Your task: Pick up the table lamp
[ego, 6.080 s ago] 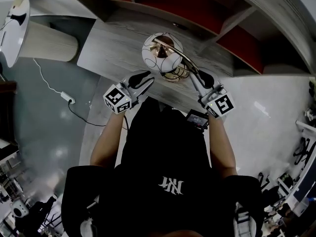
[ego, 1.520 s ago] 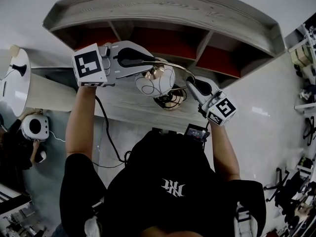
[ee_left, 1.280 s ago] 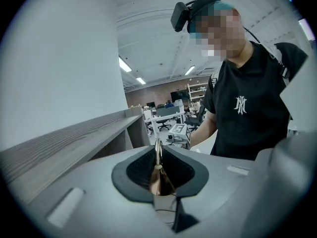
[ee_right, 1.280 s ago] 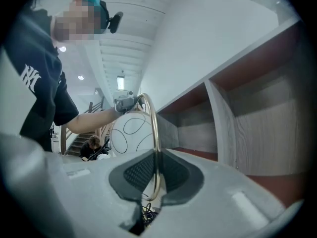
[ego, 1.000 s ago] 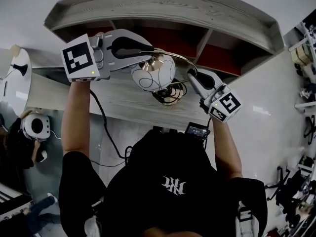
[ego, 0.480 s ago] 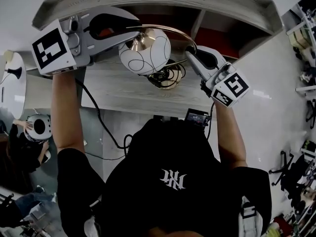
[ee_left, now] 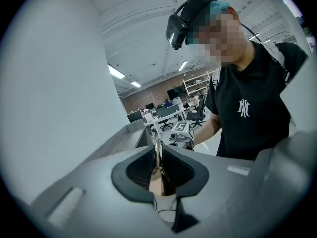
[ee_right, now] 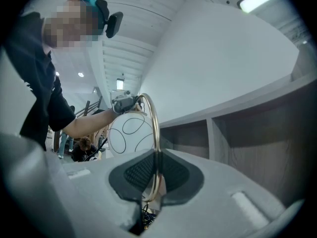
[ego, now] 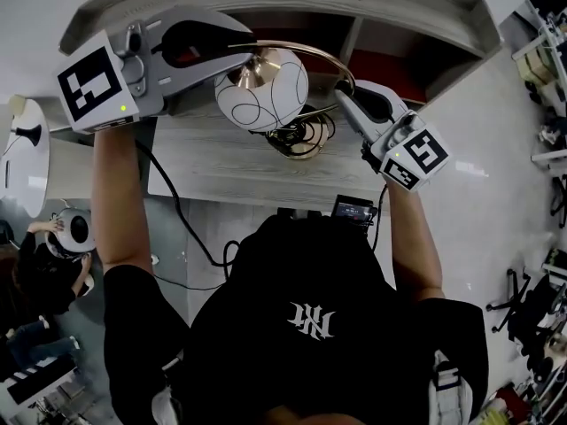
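The table lamp has a white globe shade [ego: 261, 89] with black line drawing, a brass arc stem [ego: 310, 53] and a wire-ring base [ego: 303, 136] over the grey desktop. I cannot tell whether the base touches the desktop. My left gripper [ego: 248, 48] is shut on the arc's top end just above the globe; the brass stem [ee_left: 158, 155] sits pinched between its pads. My right gripper [ego: 341, 91] is shut on the arc's lower end. In the right gripper view the arc [ee_right: 154, 118] rises from my right gripper [ee_right: 156, 175] toward the globe [ee_right: 130, 132].
A grey wooden shelf unit [ego: 292, 7] with red-backed compartments stands behind the desktop [ego: 221, 166]. A black cable [ego: 182, 215] hangs off the desk's front. A small black device [ego: 354, 209] sits at the desk edge. At left are a white round object [ego: 27, 149] and a person [ego: 62, 246] low down.
Six seconds ago the left gripper was open at the desk's front edge; now it grips the arc above the globe. Over the last second the lamp and grippers look slightly larger and higher.
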### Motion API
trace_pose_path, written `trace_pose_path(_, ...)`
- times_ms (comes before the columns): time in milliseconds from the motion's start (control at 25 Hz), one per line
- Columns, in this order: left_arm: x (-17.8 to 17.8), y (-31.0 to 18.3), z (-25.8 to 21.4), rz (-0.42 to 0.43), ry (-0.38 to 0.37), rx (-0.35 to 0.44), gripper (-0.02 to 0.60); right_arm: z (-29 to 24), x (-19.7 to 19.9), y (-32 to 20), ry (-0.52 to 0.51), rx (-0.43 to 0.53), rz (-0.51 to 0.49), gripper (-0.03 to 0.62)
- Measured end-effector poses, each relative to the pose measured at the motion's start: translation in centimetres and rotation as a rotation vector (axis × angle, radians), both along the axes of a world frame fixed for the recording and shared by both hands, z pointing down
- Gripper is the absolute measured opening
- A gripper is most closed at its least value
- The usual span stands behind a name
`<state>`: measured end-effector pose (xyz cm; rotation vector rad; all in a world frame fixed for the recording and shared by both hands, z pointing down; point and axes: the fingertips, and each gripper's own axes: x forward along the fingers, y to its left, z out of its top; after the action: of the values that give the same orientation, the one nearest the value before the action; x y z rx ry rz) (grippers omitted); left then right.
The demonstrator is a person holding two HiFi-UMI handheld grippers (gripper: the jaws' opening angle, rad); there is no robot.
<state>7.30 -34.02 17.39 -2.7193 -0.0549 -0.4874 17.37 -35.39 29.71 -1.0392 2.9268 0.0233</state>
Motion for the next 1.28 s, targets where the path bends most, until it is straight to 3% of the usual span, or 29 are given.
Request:
trace_pose_path(280,0.1,0.1,-0.1,-0.002,-0.006,0.002,0.051,-0.1,0.0,0.1,-0.005,0.001,0.005,0.031)
trace_pose_path(600,1.0,0.5,-1.2,0.015,0.059,0.003,0.051,0.1,-0.1,0.0,-0.011,0.001,0.009,0.031)
trace_pose_path(720,0.4,0.2,-0.5,-0.005,0.02,0.004,0.051,-0.1,0.0,0.1,-0.016,0.003,0.007,0.031)
trace_pose_path(1280,0.1,0.0,-0.2,-0.022,-0.005,0.015,0.051,-0.3,0.1,0.3,-0.037,0.016,0.011,0.029)
